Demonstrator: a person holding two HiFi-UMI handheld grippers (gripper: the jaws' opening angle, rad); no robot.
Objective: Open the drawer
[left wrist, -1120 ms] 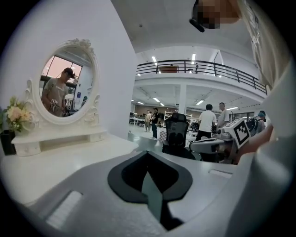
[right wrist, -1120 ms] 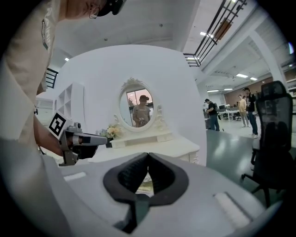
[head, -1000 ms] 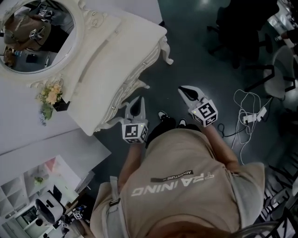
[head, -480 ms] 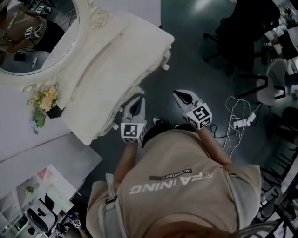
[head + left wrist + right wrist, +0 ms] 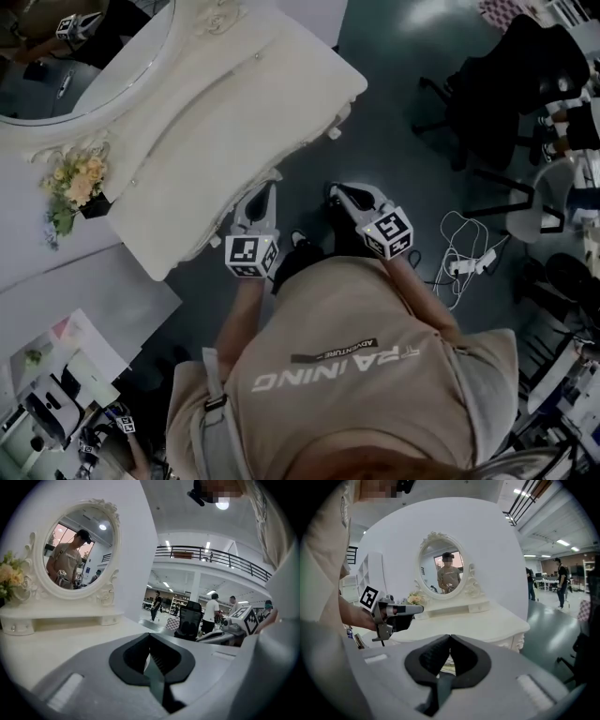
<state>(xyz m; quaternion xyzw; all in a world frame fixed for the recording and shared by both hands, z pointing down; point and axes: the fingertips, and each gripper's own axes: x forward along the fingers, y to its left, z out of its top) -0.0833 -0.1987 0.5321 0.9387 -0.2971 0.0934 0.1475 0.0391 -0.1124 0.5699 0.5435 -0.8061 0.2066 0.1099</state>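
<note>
Both grey grippers, left gripper [image 5: 265,191] and right gripper [image 5: 335,192], pinch nothing, jaws pressed together; unopened, you'll likely slip off the ornate white dressing table [image 5: 225,112].

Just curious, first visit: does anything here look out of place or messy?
Nothing stands out. The dressing table is tidy, flowers sit beside its mirror; only a white power strip with its cable lies loose on the floor.

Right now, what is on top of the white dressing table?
On the dressing table stand an oval mirror and, beside it, a small bunch of flowers. Whatever lies behind the mirror is covered.
</note>
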